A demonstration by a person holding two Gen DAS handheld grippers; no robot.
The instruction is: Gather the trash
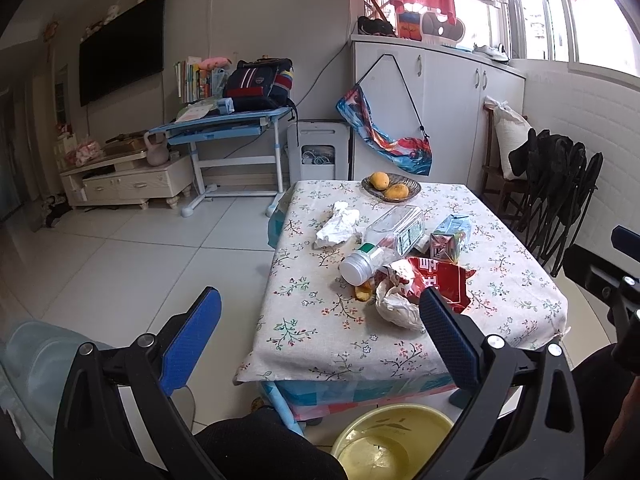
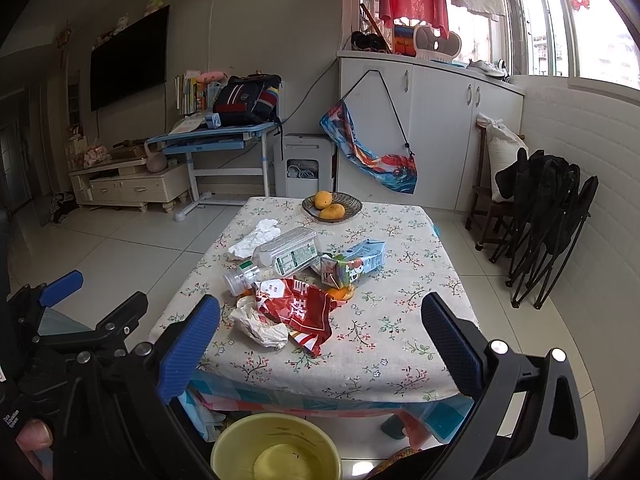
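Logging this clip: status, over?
Both tools, left and right, open, empty. Trash pile untouched on table. Yellow basin below. Path unobstructed.

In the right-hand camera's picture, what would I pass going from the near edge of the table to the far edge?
Crumpled paper → red snack wrapper → clear plastic bottle → white tissue → dish with two oranges. The cartons sit level with the bottle, so I left them out.

The cloth-covered table bears a fruit dish, bottles, cartons, wrappers.
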